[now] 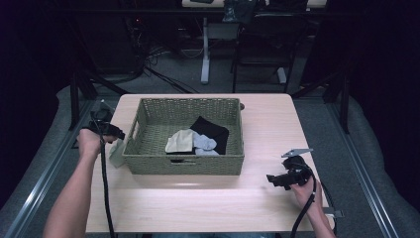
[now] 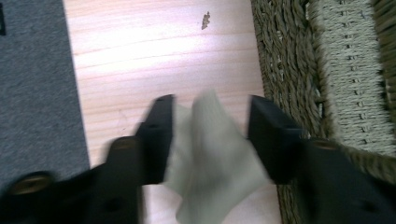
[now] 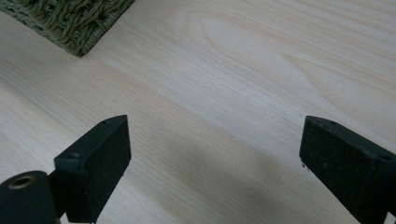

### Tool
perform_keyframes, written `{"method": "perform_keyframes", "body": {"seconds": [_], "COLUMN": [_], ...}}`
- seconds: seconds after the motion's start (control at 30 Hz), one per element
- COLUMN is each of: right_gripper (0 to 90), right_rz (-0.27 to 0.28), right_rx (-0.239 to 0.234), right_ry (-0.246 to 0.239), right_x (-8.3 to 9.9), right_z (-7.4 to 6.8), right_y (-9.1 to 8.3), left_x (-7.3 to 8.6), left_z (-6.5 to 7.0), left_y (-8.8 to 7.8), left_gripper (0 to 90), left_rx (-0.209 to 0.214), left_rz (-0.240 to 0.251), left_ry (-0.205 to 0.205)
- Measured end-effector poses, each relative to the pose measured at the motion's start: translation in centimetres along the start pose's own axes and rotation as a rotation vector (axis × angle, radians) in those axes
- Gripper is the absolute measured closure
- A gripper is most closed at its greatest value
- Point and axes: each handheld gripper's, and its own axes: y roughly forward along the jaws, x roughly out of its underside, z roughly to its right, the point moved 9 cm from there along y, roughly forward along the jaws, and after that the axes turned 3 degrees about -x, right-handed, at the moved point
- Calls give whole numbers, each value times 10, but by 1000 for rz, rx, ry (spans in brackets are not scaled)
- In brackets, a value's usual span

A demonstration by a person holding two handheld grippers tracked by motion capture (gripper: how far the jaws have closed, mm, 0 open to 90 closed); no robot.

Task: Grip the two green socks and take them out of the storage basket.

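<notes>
Sock (image 2: 208,158), pale grey-green, hangs just outside the left wall of the woven basket (image 1: 136,130), down at the table (image 1: 198,198) beside that wall. From the left gripper's own camera the sock sits between the two black jaws of the left gripper (image 2: 210,135), its cloth lying against one jaw and clear of the other; the jaws stand parted around it and do not pinch it. Seen from above, the left gripper (image 1: 117,135) is held by a hand (image 1: 89,143) close to the basket's left front corner, with its cable trailing toward the near edge. Inside the basket lie a cream cloth (image 1: 180,141), a light grey piece (image 1: 204,143) and a black garment (image 1: 212,130), bunched toward its front right. Well to the right of the basket, near the table's front corner, the right gripper (image 1: 271,179) rests low over bare wood, its jaws spread wide with nothing between them; its camera catches a corner of the basket (image 3: 70,21) far ahead.
</notes>
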Motion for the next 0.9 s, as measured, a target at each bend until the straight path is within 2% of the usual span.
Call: {"method": "perform_keyframes", "body": {"seconds": [0.07,0.1,0.13,0.17,0.27,0.47,0.5,0.53,0.67,0.7,0.73,0.9], "right_gripper": [82,82,82,81,82,82,82,82,82,82,82,82], "right_rz": [-2,-4,-4,-3,-2,0,-3,-3,7,-2,0,-2], "right_rx": [0,-1,-1,0,3,-1,-4,-4,0,3,2,2], "right_ry": [-3,-4,-4,-6,-5,-7,0,0,2,-3,-5,-3], "right_x": [0,0,0,0,0,-1,0,0,-1,0,-1,0], "right_z": [0,0,0,0,0,0,-1,-1,0,1,1,1], "right_y": [0,0,0,1,1,1,0,0,-1,-2,-2,-2], "left_x": [-2,-5,-7,-11,-22,-47,-54,-54,-63,-65,-65,-72], "left_z": [0,1,2,4,14,46,58,58,82,94,94,120], "left_y": [-6,-12,-19,-26,-49,-86,-91,-91,-93,-90,-90,-81], "left_gripper": [392,345,345,282,230,171,158,154,146,135,132,114], "left_rx": [-2,-1,-2,-3,9,37,42,42,58,74,74,104], "left_rz": [6,15,24,39,81,154,173,173,190,195,195,200], "left_ry": [2,7,12,14,34,94,111,111,154,171,171,201]}}
